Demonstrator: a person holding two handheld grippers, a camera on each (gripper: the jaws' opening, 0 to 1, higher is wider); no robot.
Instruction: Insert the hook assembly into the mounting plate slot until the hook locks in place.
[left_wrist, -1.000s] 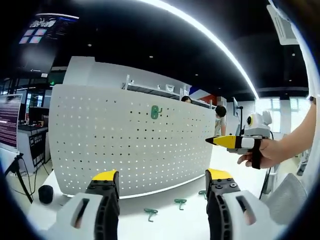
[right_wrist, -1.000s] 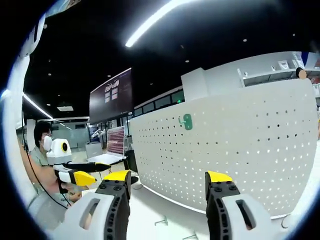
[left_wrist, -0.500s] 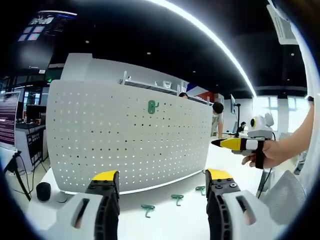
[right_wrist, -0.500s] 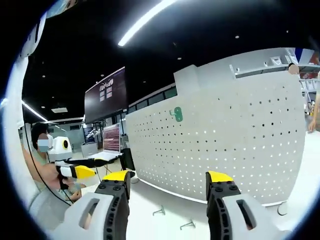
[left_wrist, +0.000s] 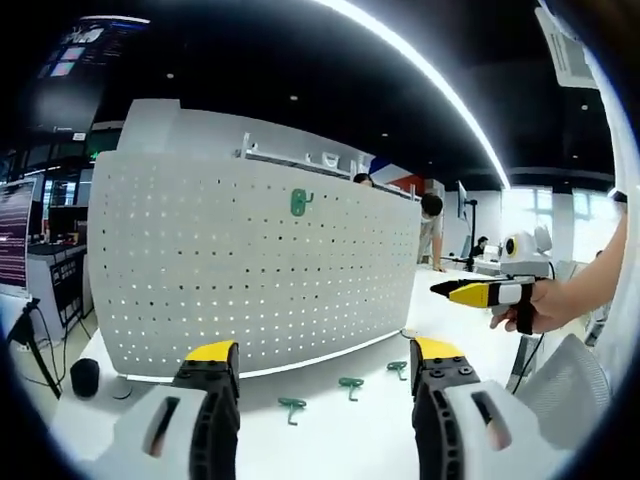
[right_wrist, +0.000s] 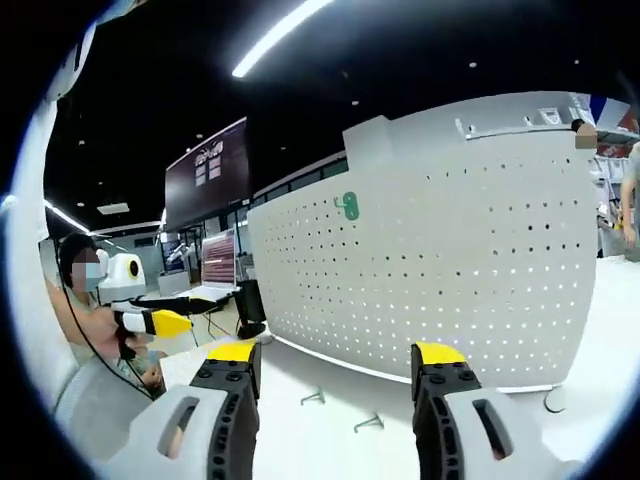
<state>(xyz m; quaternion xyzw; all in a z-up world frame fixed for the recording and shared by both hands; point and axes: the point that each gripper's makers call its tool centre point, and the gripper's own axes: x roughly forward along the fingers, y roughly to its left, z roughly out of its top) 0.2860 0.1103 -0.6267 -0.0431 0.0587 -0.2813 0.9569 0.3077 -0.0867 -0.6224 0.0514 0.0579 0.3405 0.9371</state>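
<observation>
Three green hooks lie loose on the white table (left_wrist: 330, 450) in front of the pegboard: one (left_wrist: 292, 406) nearest the left gripper, a second (left_wrist: 350, 384) beyond it, and a third (left_wrist: 398, 367) further toward the right gripper's side. In the right gripper view two of them show as thin shapes (right_wrist: 313, 398) and (right_wrist: 368, 423) between the jaws. A fourth green hook (left_wrist: 299, 203) already hangs high on the pegboard (left_wrist: 250, 270), which stands upright at the back of the table.

The loose hooks look small, light and stiff, probably moulded plastic. They should lift with little force, yet may skid or twist on the smooth table if pinched off-centre. The flat stem looks the best place to grip, leaving the bent end free to enter a hole.

The left gripper (left_wrist: 325, 375) hovers above the table with its jaws apart and nothing between them. The right gripper (right_wrist: 335, 370) is likewise spread wide and empty. It also appears at the side of the left gripper view (left_wrist: 480, 292), held in a hand (left_wrist: 540, 305), well apart from the hooks.
</observation>
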